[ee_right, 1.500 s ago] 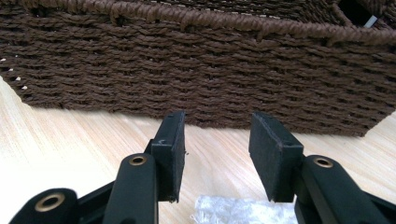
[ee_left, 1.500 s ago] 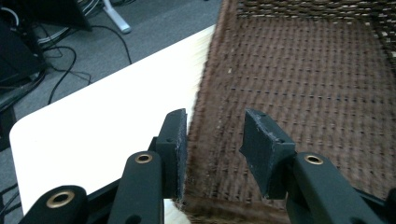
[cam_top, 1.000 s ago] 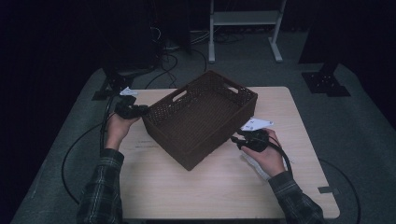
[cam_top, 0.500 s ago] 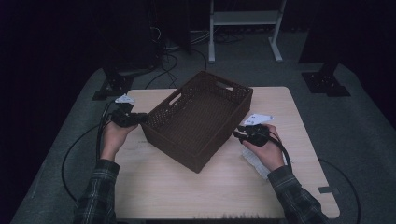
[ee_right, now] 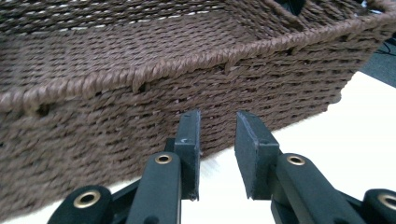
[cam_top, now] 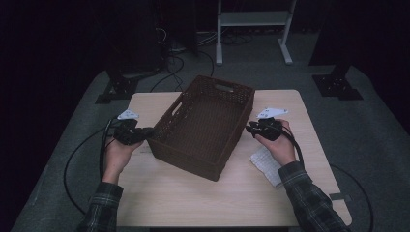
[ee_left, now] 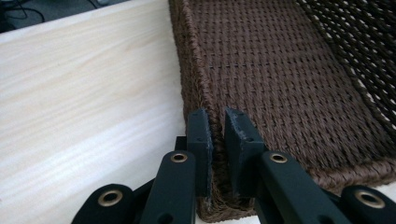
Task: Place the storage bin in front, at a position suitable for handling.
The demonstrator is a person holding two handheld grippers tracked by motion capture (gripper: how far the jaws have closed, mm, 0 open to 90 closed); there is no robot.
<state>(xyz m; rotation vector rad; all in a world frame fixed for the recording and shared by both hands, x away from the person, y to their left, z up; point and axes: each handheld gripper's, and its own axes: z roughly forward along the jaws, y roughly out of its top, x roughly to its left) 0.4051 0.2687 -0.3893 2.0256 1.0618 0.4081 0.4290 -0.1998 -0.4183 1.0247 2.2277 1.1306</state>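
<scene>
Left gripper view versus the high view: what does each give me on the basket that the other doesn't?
Left gripper view: the left hand-held gripper close up, pads clamped across the basket wall near a corner, one inside and one outside. High view: the basket's full outline, standing askew on the table, its handle cut-out, and a white sheet by the person's right wrist. Both: basket, left hand-held gripper, table.

High view: above table (cam_top: pixel 183 203), facing 12 o'clock and down. Gripper views: close along own jaws, left over basket (ee_left: pixel 289 84) rim, right at wall. All share basket (cam_top: pixel 203 125).
</scene>
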